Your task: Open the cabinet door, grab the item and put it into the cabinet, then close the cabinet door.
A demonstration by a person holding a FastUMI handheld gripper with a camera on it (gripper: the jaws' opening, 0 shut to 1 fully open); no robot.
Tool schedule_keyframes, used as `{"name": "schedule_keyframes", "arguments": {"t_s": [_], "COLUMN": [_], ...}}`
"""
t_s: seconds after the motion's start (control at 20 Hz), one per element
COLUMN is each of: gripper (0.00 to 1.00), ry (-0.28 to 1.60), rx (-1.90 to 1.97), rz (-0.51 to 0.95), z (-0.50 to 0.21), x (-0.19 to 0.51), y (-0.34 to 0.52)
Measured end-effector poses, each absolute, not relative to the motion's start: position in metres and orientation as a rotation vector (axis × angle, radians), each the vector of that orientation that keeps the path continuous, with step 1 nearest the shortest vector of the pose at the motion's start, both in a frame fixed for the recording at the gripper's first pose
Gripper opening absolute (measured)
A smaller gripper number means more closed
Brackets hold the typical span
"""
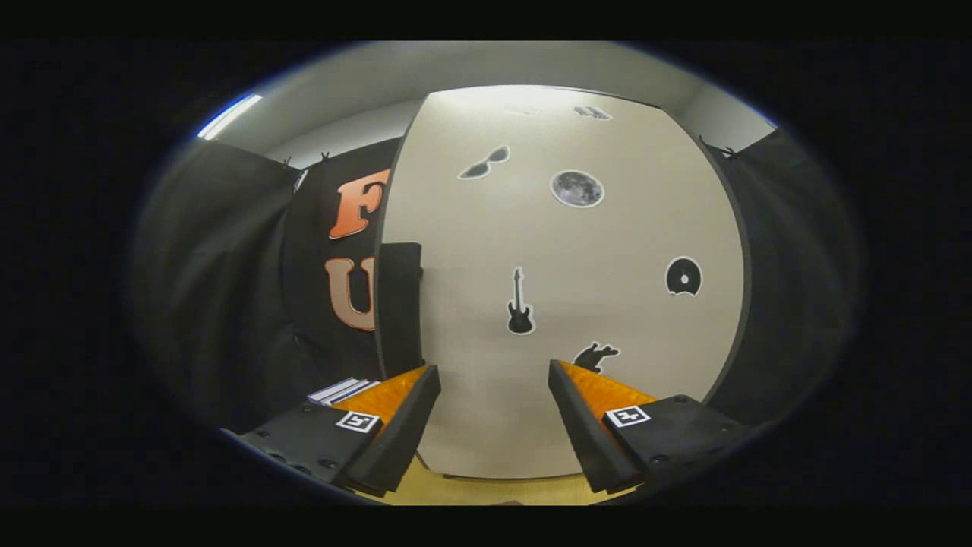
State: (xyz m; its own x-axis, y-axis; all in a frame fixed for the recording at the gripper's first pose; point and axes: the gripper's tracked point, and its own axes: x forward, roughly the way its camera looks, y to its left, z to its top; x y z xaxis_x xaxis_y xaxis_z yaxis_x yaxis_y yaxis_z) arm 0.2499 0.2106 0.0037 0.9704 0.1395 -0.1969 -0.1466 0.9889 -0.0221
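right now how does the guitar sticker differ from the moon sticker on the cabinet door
The guitar sticker is a tall, narrow black shape; the moon sticker is a round grey disc. The guitar sits low on the cabinet door, just beyond the open gripper; the moon sits higher up. Both are flat, white-edged stickers on the same pale door.

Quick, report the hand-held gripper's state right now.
Hand-held gripper: open, holding nothing, fingers spread apart and aimed at the shut cabinet door just ahead.
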Motion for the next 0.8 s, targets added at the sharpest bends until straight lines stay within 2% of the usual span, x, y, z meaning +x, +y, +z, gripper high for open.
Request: {"name": "schedule_keyframes", "arguments": {"t_s": [0.35, 0.8], "gripper": [0.93, 0.93], "ry": [0.168, 0.139], "rx": [-0.057, -0.041], "rz": [0.179, 0.135], "z": [0.038, 0.055], "x": [0.159, 0.064], "y": [0.22, 0.2]}}
